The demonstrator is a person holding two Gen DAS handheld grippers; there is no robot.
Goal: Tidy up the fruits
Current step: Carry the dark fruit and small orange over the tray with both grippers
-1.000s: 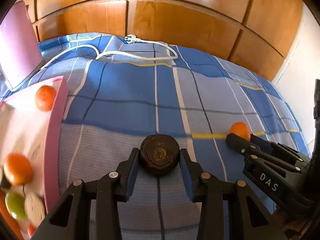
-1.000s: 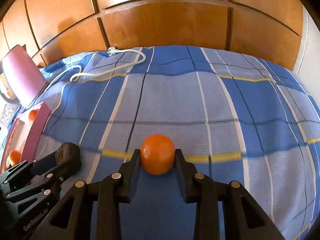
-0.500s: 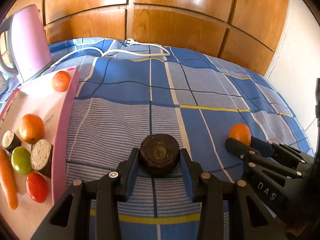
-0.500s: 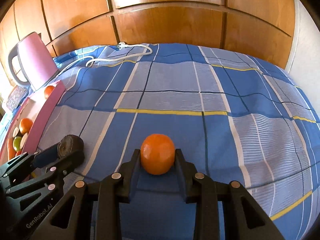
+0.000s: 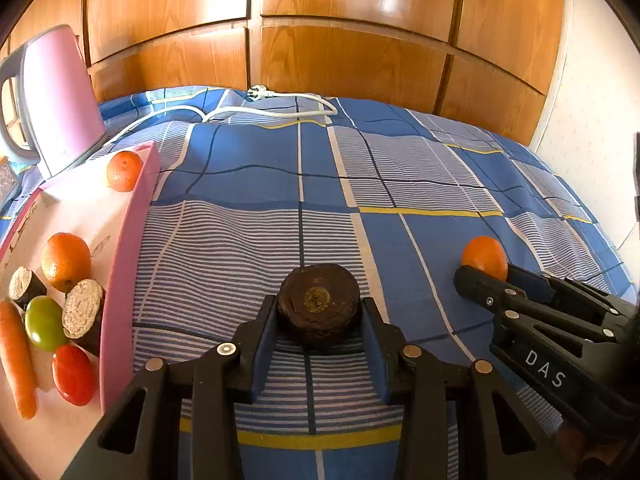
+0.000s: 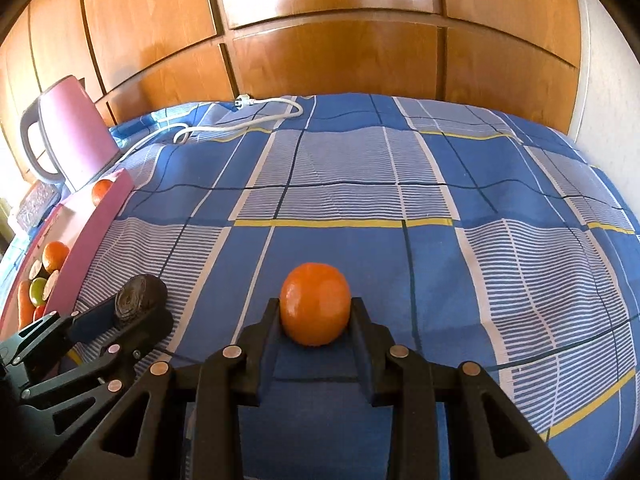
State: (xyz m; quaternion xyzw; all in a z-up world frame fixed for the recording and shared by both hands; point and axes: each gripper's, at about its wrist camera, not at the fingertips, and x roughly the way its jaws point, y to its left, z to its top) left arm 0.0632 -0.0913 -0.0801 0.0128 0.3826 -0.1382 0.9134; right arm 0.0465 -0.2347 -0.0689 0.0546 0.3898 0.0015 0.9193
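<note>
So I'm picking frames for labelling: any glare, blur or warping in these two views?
Left wrist view: sharp, glare on the wooden panels, fisheye bends the pink tray. Right wrist view: sharp too, glare on the panels, checked bedspread bulges, corners dark.

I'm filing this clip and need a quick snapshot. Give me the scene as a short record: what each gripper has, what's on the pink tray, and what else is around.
left gripper: shut on dark brown round fruit
right gripper: shut on orange
surface: blue checked bedspread
pink tray: at left, holds two oranges, green tomato, red tomato, carrot, two cut dark pieces
pink kettle: behind the tray
white cable: lies on the bedspread's far side
backdrop: wooden panels
</note>
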